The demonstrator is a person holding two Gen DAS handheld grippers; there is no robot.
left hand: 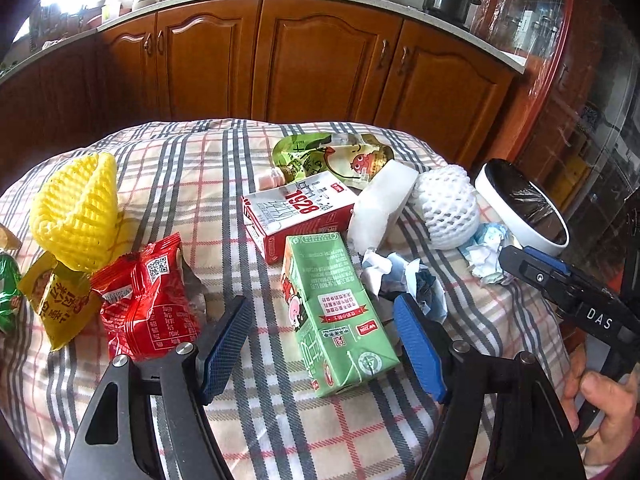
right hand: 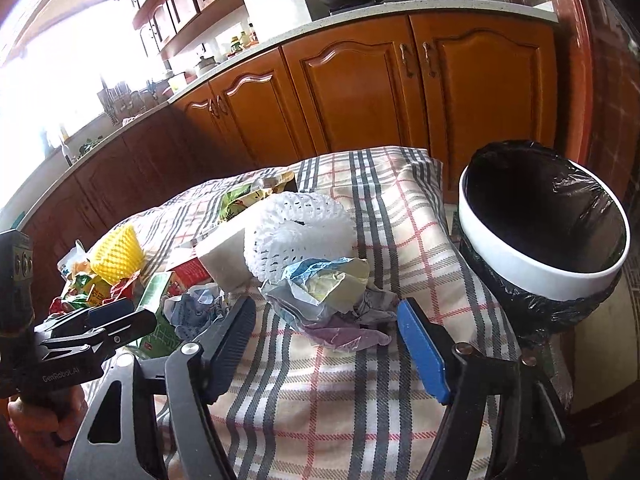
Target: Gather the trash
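The left tool (left hand: 324, 340) hung spread over the checked table (left hand: 192, 168), its blue pads either side of a green carton (left hand: 334, 312) without pressing it. A red-and-white carton (left hand: 296, 212) lay just behind, touching a white foam block (left hand: 380, 204). Toward the table's left edge sat a red wrapper (left hand: 150, 300), a yellow wrapper (left hand: 60, 300) and a yellow foam net (left hand: 76, 212). The right tool (right hand: 326, 338) stood spread around crumpled paper (right hand: 324, 292), gripping nothing, with a white foam net (right hand: 300, 232) behind it. A black-lined bin (right hand: 540, 236) stood off the table's right edge.
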